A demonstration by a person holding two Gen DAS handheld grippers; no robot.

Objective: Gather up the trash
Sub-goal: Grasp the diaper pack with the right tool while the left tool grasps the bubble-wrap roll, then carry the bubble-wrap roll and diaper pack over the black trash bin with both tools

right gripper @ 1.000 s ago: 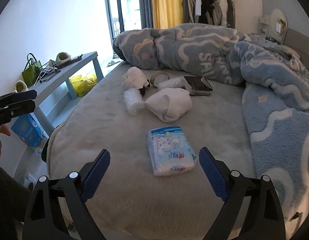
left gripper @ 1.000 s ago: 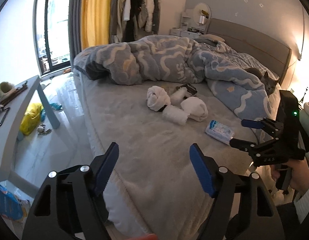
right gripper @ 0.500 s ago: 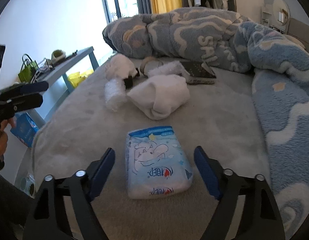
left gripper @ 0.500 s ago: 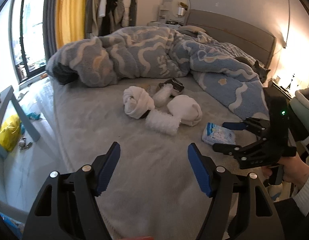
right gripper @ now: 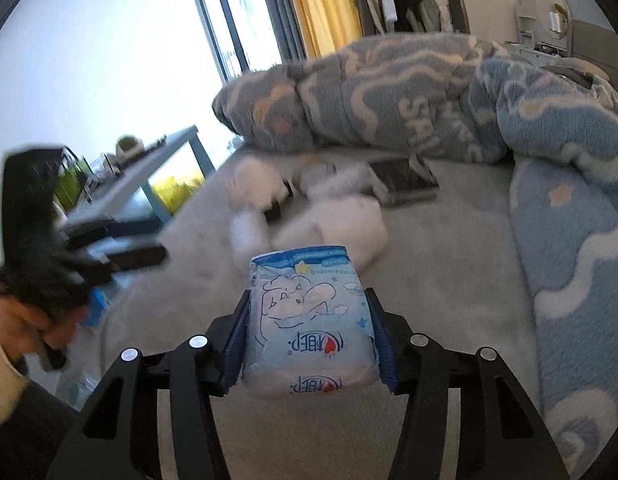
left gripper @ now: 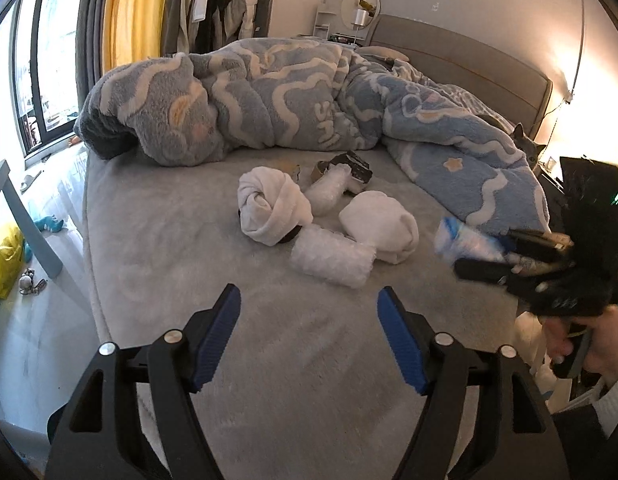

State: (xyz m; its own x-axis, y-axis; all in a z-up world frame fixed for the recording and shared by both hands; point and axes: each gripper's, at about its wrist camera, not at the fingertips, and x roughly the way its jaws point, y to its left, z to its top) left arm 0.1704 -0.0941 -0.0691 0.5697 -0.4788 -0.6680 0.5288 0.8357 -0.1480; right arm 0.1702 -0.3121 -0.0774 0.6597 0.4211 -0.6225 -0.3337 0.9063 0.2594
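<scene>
Grey fleece covers the bed (left gripper: pixel 157 248), where we see a rumpled blue blanket (left gripper: pixel 293 100) and white bundles (left gripper: pixel 275 208). Our left gripper (left gripper: pixel 309 334) hangs spread wide above it; our right gripper (right gripper: pixel 309 344) pinches the blue tissue pack (right gripper: pixel 309 320), lifted off the bed.

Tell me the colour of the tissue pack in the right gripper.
Light blue and white soft plastic tissue pack with a cartoon drawing; right wrist view shows it best.
</scene>
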